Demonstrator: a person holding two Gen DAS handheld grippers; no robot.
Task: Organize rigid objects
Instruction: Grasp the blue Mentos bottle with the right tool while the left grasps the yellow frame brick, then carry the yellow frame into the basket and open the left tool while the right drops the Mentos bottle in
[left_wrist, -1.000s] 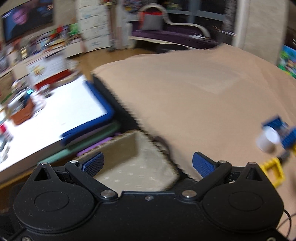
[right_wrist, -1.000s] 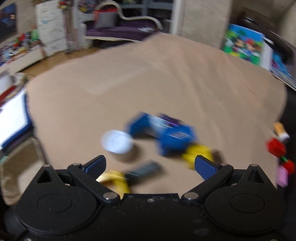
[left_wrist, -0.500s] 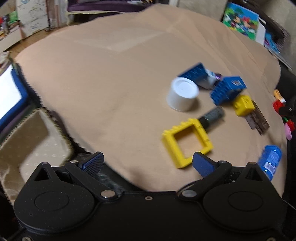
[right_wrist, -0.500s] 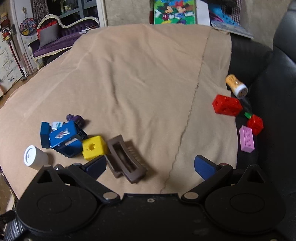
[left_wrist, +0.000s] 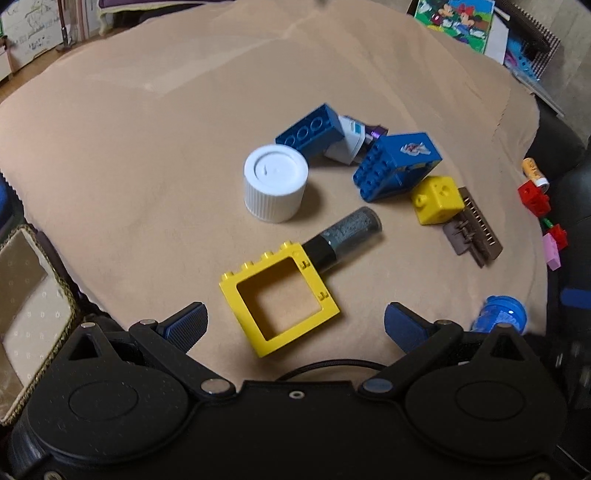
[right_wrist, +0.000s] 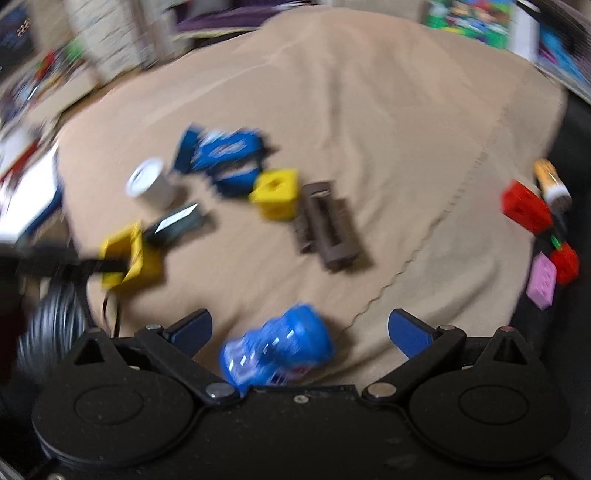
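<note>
Left gripper (left_wrist: 293, 325): fingers spread wide, empty, angled down over the tan blanket (left_wrist: 155, 122). Yellow window-frame brick (left_wrist: 279, 298) lies between the 2 pads, touching neither. Glitter vial (left_wrist: 343, 234) touches the frame at 1 o'clock; white ribbed cap (left_wrist: 275, 182) at 12.

Right gripper (right_wrist: 299, 332): fingers also spread, empty; view blurred. Blue bottle (right_wrist: 277, 349) lies between them. Brown hair claw (right_wrist: 328, 225) at 12.

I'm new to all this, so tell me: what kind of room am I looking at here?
Most likely a family living room or playroom. Toy building blocks such as a yellow frame lie on a tan cloth, a cartoon picture book stands behind, and a purple sofa sits at the back.
</note>
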